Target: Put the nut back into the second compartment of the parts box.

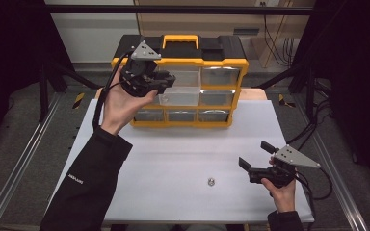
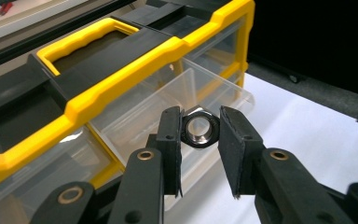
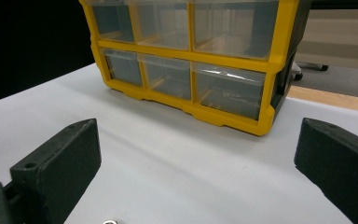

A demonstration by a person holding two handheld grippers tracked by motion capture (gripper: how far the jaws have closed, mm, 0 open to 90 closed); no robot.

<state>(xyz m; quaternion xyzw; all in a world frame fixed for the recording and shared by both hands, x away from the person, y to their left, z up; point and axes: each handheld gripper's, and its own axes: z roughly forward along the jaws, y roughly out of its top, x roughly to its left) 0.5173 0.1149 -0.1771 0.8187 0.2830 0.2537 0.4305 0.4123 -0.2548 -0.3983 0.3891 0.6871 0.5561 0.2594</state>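
Hovering at the upper left of the yellow organizer (image 1: 221,62), the left gripper (image 2: 200,128) clamps a steel hex nut (image 2: 198,127) between its jaws, right above a clear drawer (image 2: 168,105) pulled out of the top row. Further right on the white table (image 1: 173,159) a second small nut (image 1: 211,181) lies loose. Just right of it, the right gripper (image 1: 256,156) is held low over the table, jaws spread wide and holding nothing
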